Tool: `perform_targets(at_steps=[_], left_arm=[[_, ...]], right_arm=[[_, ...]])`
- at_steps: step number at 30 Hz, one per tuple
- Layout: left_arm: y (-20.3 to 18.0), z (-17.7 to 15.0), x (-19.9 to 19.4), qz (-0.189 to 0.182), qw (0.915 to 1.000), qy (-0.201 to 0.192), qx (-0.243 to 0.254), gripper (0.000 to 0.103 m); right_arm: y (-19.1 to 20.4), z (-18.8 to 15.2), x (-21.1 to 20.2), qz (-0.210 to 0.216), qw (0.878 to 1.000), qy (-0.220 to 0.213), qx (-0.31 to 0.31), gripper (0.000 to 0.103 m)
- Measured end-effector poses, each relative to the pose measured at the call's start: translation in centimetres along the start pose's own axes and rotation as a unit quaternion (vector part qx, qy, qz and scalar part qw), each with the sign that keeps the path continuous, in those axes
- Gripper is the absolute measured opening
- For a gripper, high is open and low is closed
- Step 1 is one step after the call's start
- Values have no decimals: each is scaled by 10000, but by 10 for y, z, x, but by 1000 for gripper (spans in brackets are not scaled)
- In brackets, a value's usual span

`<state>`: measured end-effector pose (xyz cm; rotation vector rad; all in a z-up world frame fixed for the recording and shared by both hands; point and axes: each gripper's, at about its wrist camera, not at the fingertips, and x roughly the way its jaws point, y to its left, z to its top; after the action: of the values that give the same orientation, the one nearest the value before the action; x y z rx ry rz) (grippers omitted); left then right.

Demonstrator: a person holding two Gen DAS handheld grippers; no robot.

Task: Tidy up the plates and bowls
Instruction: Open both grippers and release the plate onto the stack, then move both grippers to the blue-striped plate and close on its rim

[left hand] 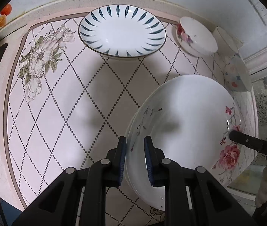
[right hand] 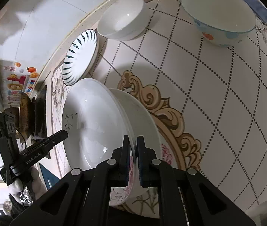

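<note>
1. While we grip the rose plate (left hand: 186, 124) from opposite sides, our left gripper (left hand: 135, 158) is clamped on its near rim and our right gripper (right hand: 133, 158) pinches the far rim
2. We hold it tilted above the patterned table (left hand: 61, 113)
3. We see the blue-leaf plate (left hand: 122, 32) resting well apart near the table's back edge
4. We see the rose bowl (left hand: 195, 36) and spotted bowl (left hand: 237, 75) beside it
</note>
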<state>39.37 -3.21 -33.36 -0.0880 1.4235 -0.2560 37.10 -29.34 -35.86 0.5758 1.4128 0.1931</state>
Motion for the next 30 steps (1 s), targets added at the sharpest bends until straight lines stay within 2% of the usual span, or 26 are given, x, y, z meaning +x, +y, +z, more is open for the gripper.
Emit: perform_targets(at_steps=[8,23,29,30], left_arm=[[-8,-8,10,208,9997,95,75,17],[-11,-18,11,441,9990,71,86,17],[-8,-18,6,379,9992,124,65,17],[-6,-18,3,364,9992,136,68,17]], right_arm=[[-16,2,4,41,10000,52,45,9],[-5,2,28,31,9995,298,-51,8],[-1,3,33,8,9989,468,-12,12],[-2,3,34,45,9987,506,28,17]])
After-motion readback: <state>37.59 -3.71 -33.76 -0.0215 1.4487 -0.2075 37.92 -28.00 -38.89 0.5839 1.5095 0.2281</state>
